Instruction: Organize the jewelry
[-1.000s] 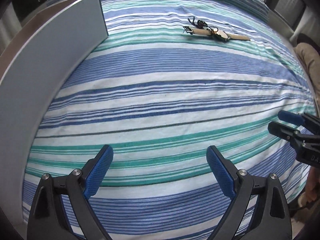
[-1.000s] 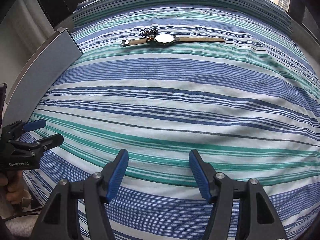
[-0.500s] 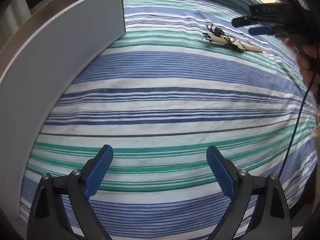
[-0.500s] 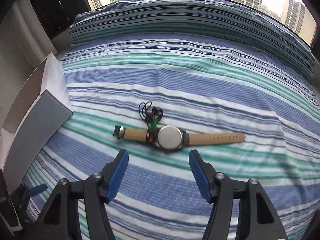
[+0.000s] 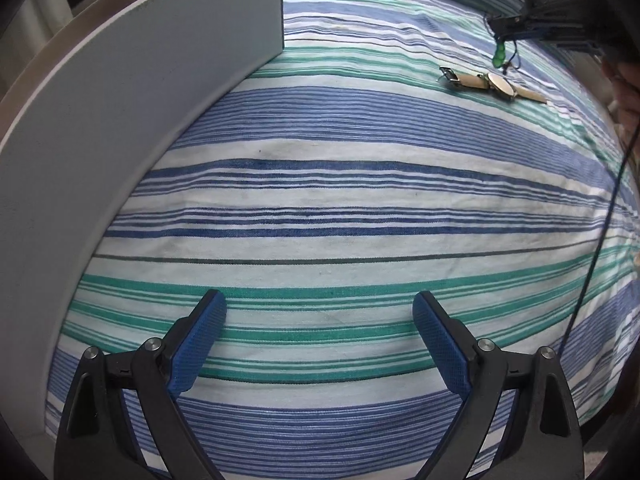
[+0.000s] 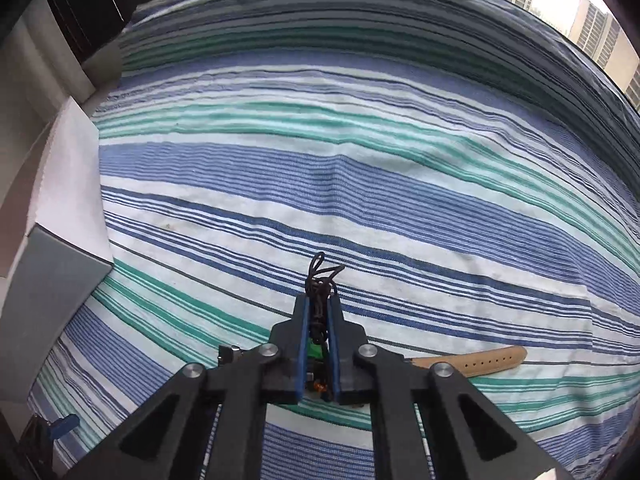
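My right gripper [image 6: 319,300] is shut on a black cord necklace [image 6: 320,278]; cord loops stick out past its tips and a green bead sits between the pads. In the left wrist view the right gripper [image 5: 495,24] hovers at the far right, and the necklace's green bead [image 5: 499,58] dangles just above a tan-strapped watch [image 5: 494,85]. The watch strap [image 6: 480,360] lies flat on the striped cloth under the right gripper. My left gripper [image 5: 320,304] stands open over bare cloth, nothing between its fingers. A grey open box [image 5: 140,100] rises close on its left.
The blue, green and white striped cloth [image 5: 340,200] covers the whole surface. The grey box [image 6: 52,280] sits at the cloth's left edge with its white flap up. A hand [image 5: 624,80] and a dark cable [image 5: 600,240] run down the right side. Windows lie beyond the far edge.
The right gripper travelled from the near edge to the watch, came down over the cord and shut on it. The left gripper drifted slightly toward the box and stays open.
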A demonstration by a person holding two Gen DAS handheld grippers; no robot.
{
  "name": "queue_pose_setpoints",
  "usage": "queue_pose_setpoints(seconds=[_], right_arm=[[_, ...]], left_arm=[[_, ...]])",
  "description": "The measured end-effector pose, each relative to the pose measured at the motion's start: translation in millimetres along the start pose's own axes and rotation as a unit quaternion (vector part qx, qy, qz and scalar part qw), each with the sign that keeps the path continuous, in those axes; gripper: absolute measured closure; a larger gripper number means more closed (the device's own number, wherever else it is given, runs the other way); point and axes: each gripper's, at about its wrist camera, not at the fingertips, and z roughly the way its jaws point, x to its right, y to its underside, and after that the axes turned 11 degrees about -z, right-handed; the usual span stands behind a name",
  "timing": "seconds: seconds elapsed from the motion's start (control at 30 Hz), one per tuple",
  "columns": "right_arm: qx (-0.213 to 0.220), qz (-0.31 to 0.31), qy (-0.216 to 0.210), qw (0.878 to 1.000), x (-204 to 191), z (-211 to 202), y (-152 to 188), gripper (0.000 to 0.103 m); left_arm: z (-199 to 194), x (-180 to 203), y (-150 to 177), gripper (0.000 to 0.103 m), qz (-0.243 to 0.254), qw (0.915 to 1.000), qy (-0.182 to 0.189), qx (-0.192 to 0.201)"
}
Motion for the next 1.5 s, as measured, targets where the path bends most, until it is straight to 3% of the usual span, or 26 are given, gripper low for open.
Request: queue_pose_setpoints(seconds=[0.1, 0.23, 0.37, 0.47, 0.5, 0.53, 0.6, 0.67, 0.77, 0.87, 0.9, 0.93, 1.0, 1.03, 1.07, 1.17, 1.33, 1.5], right_arm=[[0.025, 0.014, -0.036, 0.999, 6.1, -45.3, 18.8, 0.094], [0.021, 0.020, -0.057, 0.998, 12.8, -83.5, 60.7, 0.094], [-0.011, 0.043, -0.061, 0.997, 35.9, -81.2, 118.0, 0.092], [-0.037, 0.055, -0.026, 0.998, 45.7, -69.2, 162.0, 0.090], [-0.040, 0.058, -0.011, 0.997, 48.7, -68.6, 173.9, 0.078], [-0.037, 0.066, -0.002, 0.997, 51.5, -69.7, 183.9, 0.060], [-0.007, 0.091, 0.005, 0.996, 56.8, -80.7, 202.2, 0.046], [0.026, 0.127, 0.005, 0.992, 63.1, -94.6, 217.3, 0.045], [0.058, 0.191, -0.013, 0.980, 72.4, -107.3, 241.7, 0.045], [0.063, 0.214, -0.018, 0.975, 77.0, -112.5, 257.0, 0.045], [0.060, 0.213, -0.013, 0.975, 78.0, -113.4, 260.5, 0.045], [0.057, 0.212, -0.008, 0.976, 79.2, -113.8, 262.5, 0.045], [0.055, 0.218, 0.000, 0.974, 80.0, -114.2, 269.4, 0.045], [0.054, 0.223, 0.001, 0.973, 82.3, -113.9, 271.3, 0.045], [0.054, 0.228, 0.002, 0.972, 83.8, -113.5, 273.5, 0.045], [0.055, 0.235, 0.002, 0.970, 86.5, -112.5, 275.4, 0.045], [0.063, 0.220, -0.008, 0.973, 73.9, -116.2, 270.0, 0.045], [0.057, 0.194, -0.015, 0.979, 55.2, -115.3, 264.3, 0.045]], left_arm=[[-1.5, 10.4, -6.2, 0.008, 0.018, 0.9998, -0.001, 0.005], [-6.7, 32.2, -26.3, 0.008, 0.060, 0.9980, 0.002, 0.023], [-9.3, 67.4, -56.8, 0.008, 0.113, 0.9927, 0.019, 0.037], [-9.5, 96.7, -80.0, 0.008, 0.169, 0.9834, 0.049, 0.043], [-7.3, 107.9, -87.1, 0.008, 0.190, 0.9790, 0.058, 0.043], [-4.3, 119.0, -94.3, 0.008, 0.211, 0.9743, 0.066, 0.041], [5.2, 138.5, -108.1, 0.008, 0.247, 0.9649, 0.083, 0.029], [19.7, 160.5, -122.6, 0.008, 0.274, 0.9570, 0.094, 0.011], [41.4, 190.6, -135.5, 0.008, 0.298, 0.9514, 0.074, 0.012], [64.4, 211.5, -138.6, 0.015, 0.317, 0.9470, 0.050, 0.015], [66.0, 214.0, -139.2, 0.014, 0.317, 0.9465, 0.057, 0.019], [65.2, 215.4, -140.3, 0.019, 0.313, 0.9468, 0.070, 0.024], [64.9, 214.3, -141.6, 0.039, 0.304, 0.9474, 0.099, 0.013], [61.0, 211.2, -140.1, 0.057, 0.299, 0.9481, 0.107, 0.017], [59.1, 207.9, -136.9, 0.060, 0.296, 0.9501, 0.097, 0.019], [52.4, 188.9, -123.9, 0.060, 0.259, 0.9632, 0.071, 0.017], [26.9, 109.6, -84.8, 0.060, 0.129, 0.9905, 0.042, -0.021], [-12.6, 26.4, -16.7, 0.058, 0.045, 0.9970, 0.051, -0.037]])
